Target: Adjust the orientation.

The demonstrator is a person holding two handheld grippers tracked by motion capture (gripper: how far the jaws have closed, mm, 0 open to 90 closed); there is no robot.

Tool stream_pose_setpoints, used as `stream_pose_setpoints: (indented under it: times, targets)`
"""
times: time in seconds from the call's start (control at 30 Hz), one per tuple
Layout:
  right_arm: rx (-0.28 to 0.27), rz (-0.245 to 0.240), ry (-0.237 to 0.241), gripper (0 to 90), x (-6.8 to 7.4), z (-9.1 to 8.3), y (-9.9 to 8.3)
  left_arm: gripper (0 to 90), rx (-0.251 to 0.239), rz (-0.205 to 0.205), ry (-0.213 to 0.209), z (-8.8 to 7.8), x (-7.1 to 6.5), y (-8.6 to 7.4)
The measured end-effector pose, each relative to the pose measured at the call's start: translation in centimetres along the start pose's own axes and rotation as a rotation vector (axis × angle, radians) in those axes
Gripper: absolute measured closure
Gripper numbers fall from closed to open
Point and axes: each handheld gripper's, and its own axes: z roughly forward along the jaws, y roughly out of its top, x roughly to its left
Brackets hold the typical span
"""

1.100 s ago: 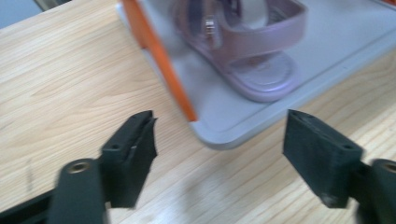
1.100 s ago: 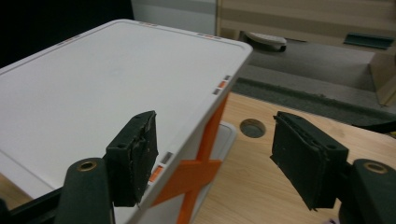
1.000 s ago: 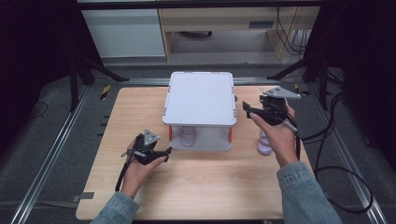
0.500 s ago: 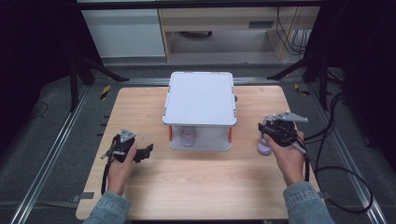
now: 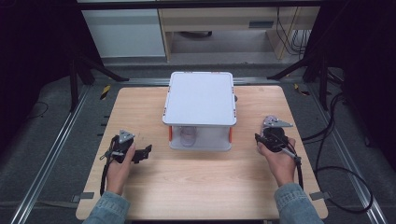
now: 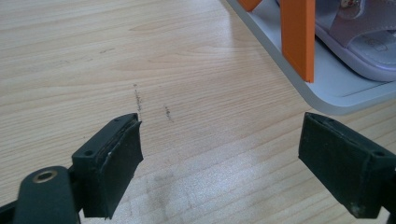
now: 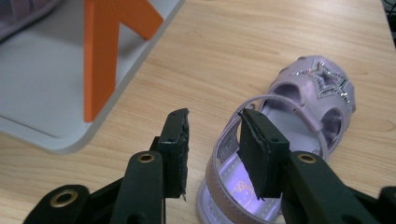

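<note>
A white two-shelf rack (image 5: 201,98) with orange posts (image 7: 100,56) stands mid-table. One purple sandal (image 5: 188,136) lies on its lower shelf (image 6: 327,88). A second purple sandal (image 7: 308,107), with a glittery star, lies on the table right of the rack. My right gripper (image 7: 217,140) is down at its heel end. Its jaws have just been closing and now straddle the thin heel strap, one inside the sandal and one outside, with a gap still showing. My left gripper (image 6: 224,168) is open over bare wood by the rack's front left corner.
The wooden table (image 5: 201,186) has free room in front of the rack. Cables (image 5: 327,172) trail off its right side. A dark floor with metal rails (image 5: 51,154) surrounds the table, and cabinets (image 5: 126,32) stand beyond.
My right hand came down from beside the rack's top to the sandal on the table, and its jaws narrowed. My left hand moved left, away from the rack, then held still.
</note>
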Motion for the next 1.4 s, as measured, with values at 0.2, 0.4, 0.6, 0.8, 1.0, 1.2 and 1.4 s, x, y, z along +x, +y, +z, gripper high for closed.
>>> stream_pose_setpoints:
  times: [0.2,0.4,0.6,0.8,1.0,1.2,1.4]
  targets:
    - [0.029,0.016,-0.017,61.5,-0.2,1.5,-0.1,12.4,0.001,-0.002,-0.002,0.0,-0.1,-0.1]
    - [0.048,0.02,-0.035,78.7,-0.7,2.2,0.0,12.7,0.002,0.002,-0.003,0.0,-0.1,0.0]
    - [0.018,-0.005,-0.04,87.9,-1.2,0.7,-0.7,13.2,0.003,0.003,0.005,0.0,0.0,0.0]
    - [-0.041,-0.033,0.026,88.1,-0.9,-1.9,-1.7,13.3,0.003,0.01,0.017,-0.1,0.2,0.1]
    - [-0.096,-0.077,0.105,88.0,0.0,-5.5,-3.2,13.3,0.005,0.011,0.016,0.0,0.1,0.0]
    - [-0.105,-0.125,0.251,87.8,2.4,-7.6,-5.2,13.3,0.013,0.012,0.016,0.2,0.2,0.0]
    - [-0.091,-0.205,0.34,87.7,6.2,-7.8,-5.8,13.3,0.016,0.014,0.013,0.2,0.1,0.0]
